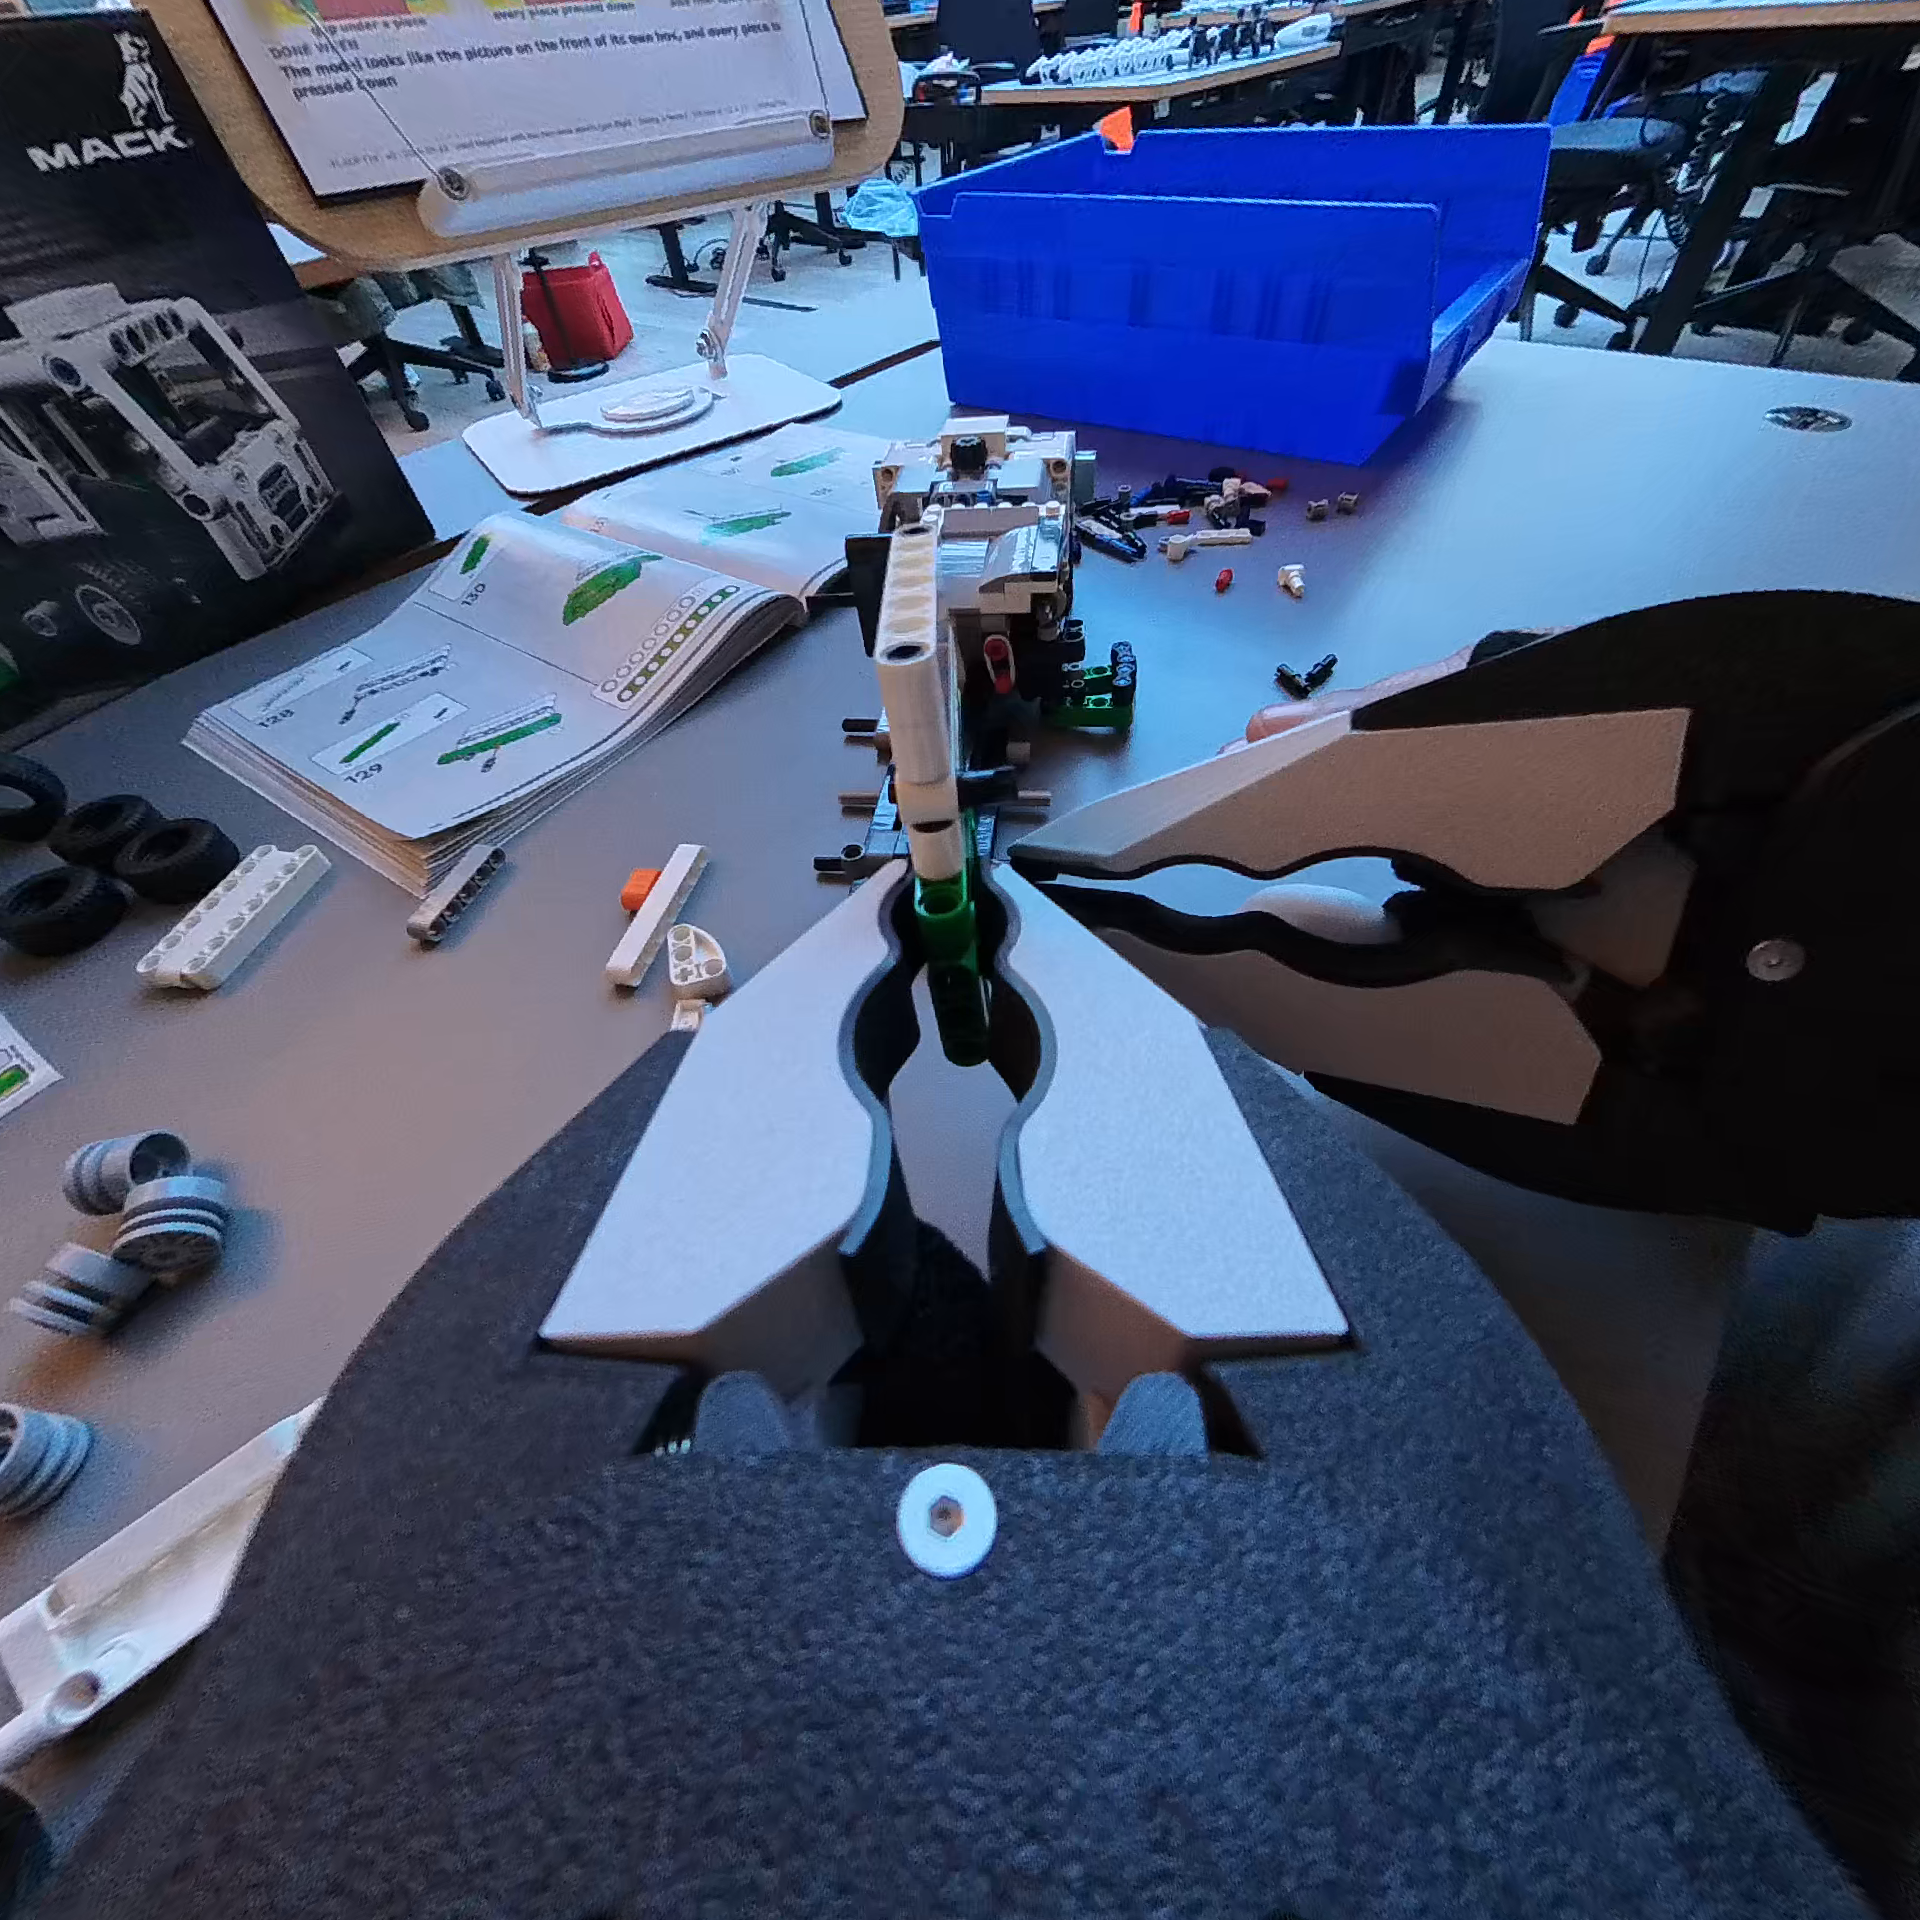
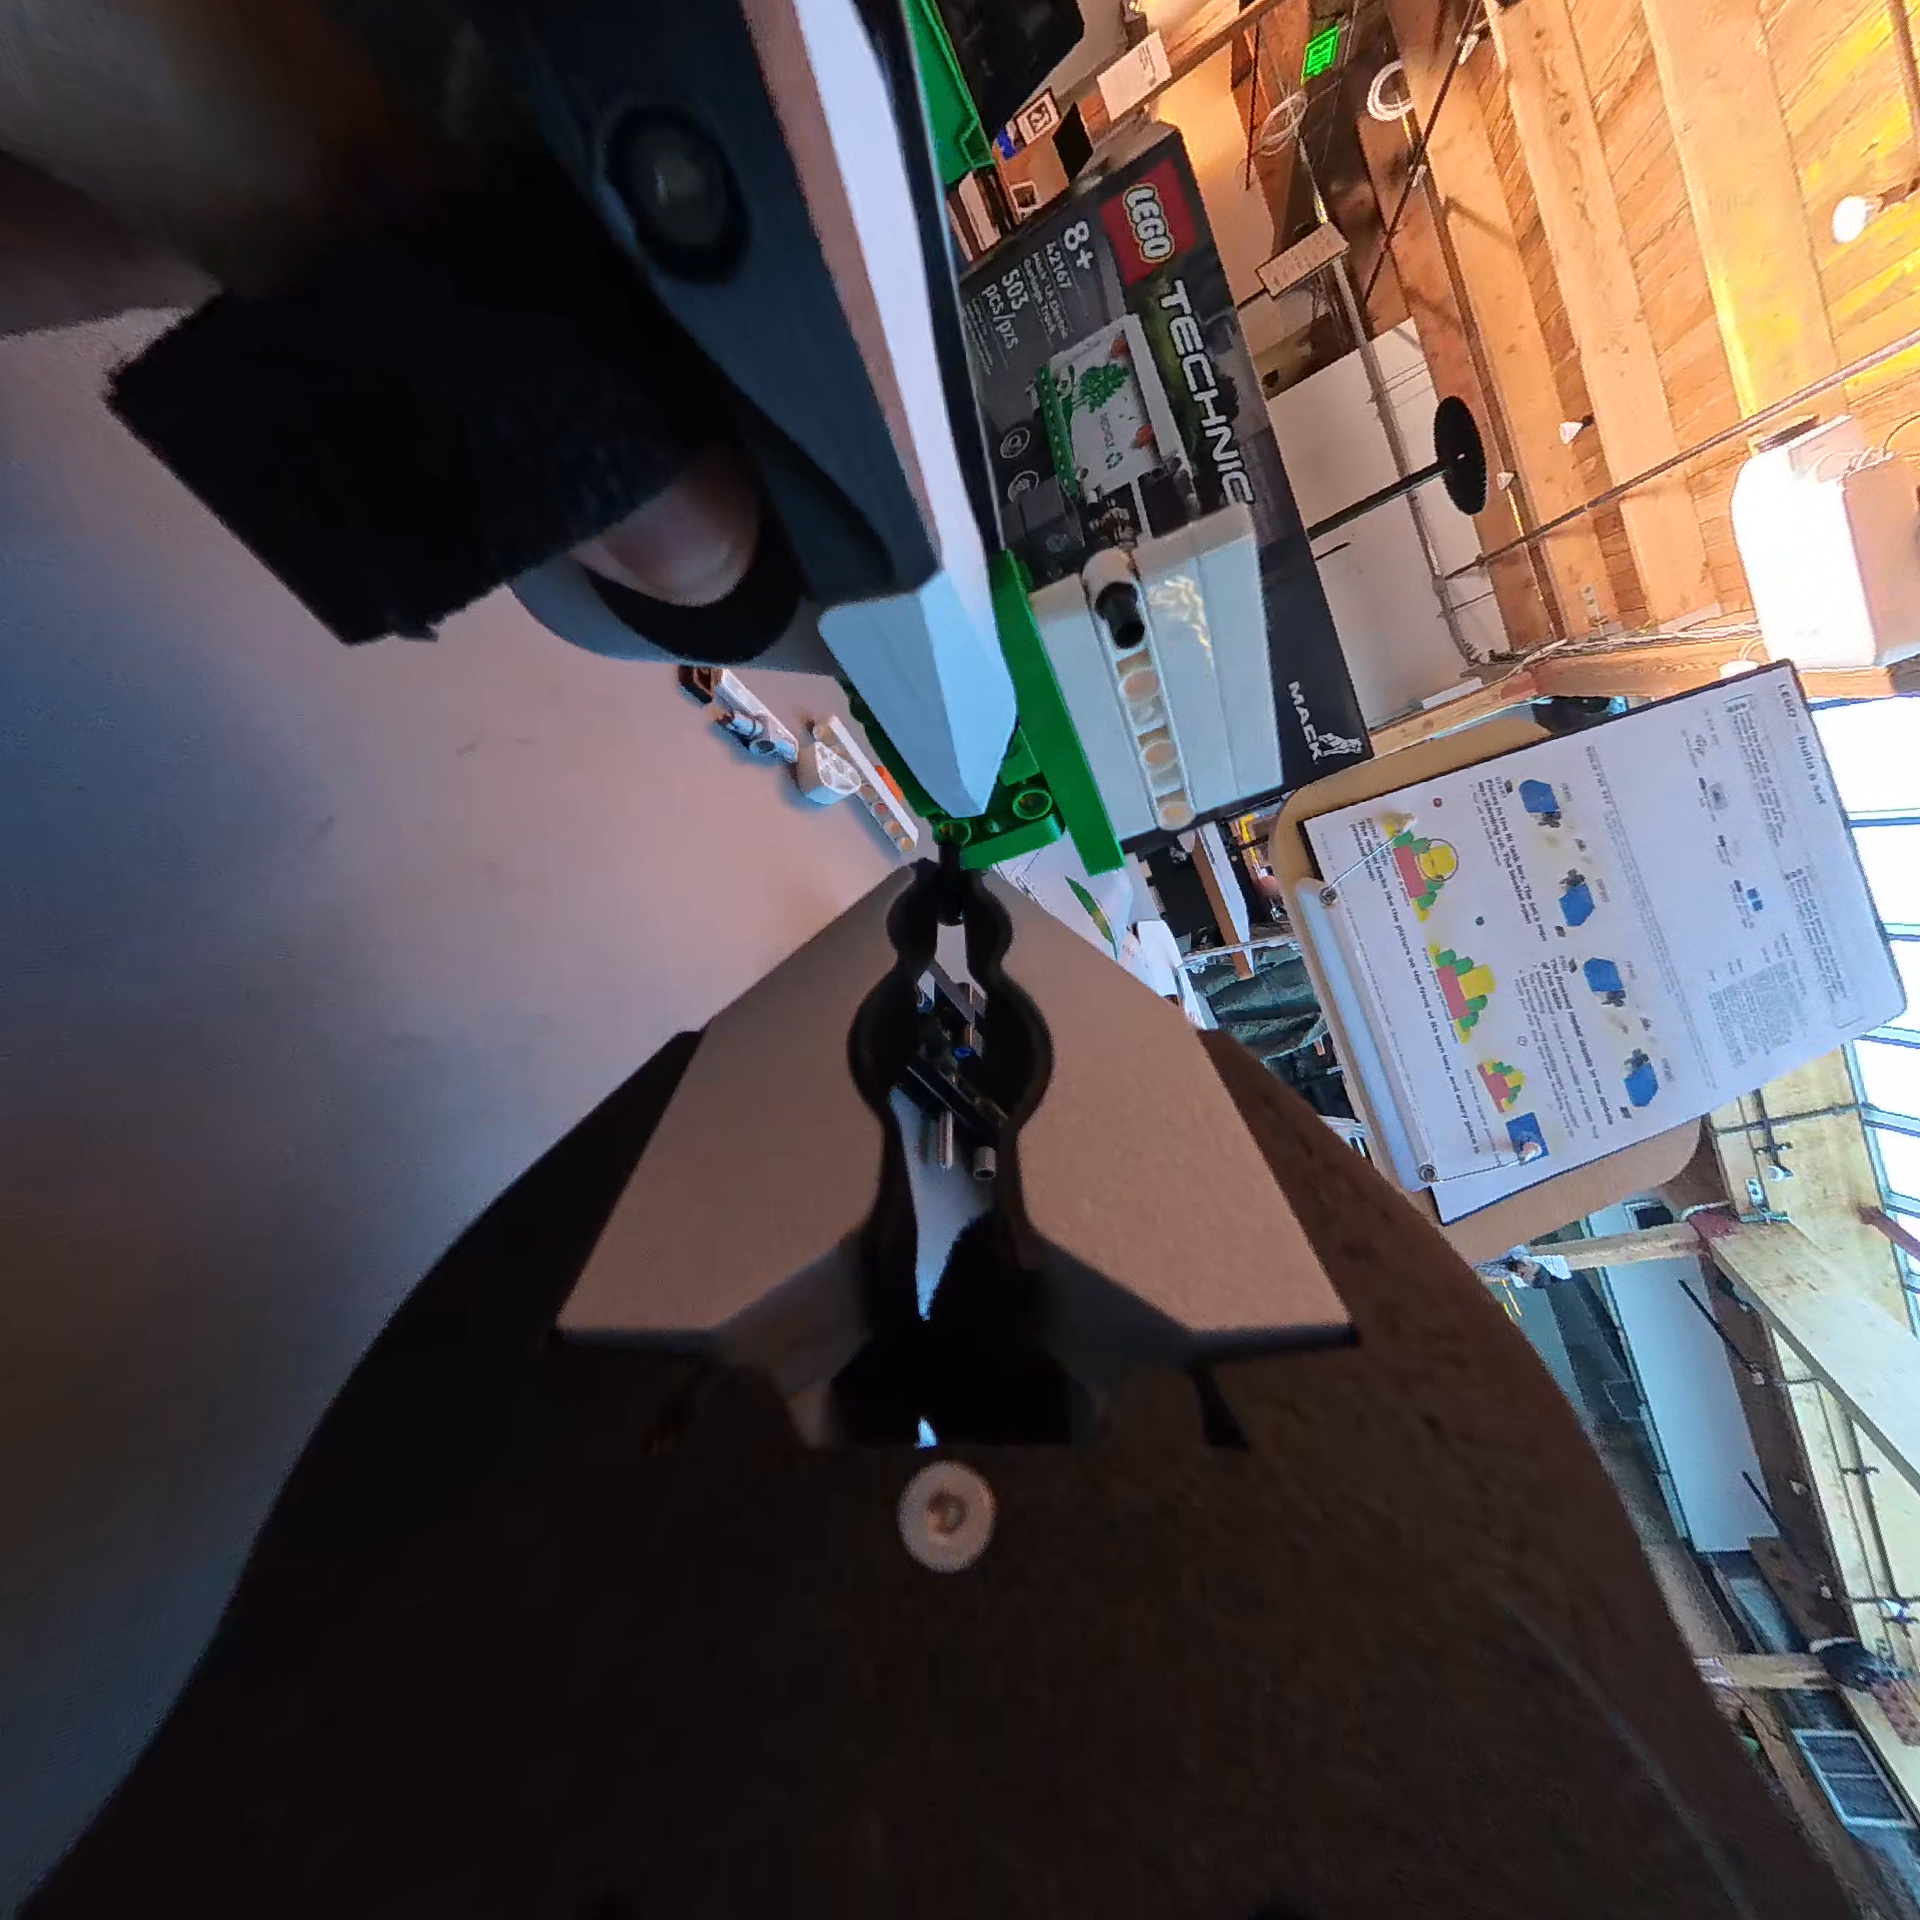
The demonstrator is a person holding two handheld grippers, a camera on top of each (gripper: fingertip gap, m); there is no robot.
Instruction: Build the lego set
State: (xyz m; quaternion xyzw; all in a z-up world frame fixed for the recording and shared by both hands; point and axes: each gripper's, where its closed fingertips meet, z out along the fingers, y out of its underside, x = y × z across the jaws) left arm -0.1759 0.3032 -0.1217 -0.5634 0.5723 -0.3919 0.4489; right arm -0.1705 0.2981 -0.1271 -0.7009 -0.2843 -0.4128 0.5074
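We see left gripper (image 1: 948, 883) clamped on green beam (image 1: 951, 940) at near end of truck model (image 1: 977, 582), on table (image 1: 1455, 520). Right gripper (image 2: 948, 883) pinches small black pin (image 2: 948, 864) against model's green end.

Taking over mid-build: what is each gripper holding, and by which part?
The left gripper clamps the truck model by the green beam at its near end. The right gripper pinches a small black piece at that same end.
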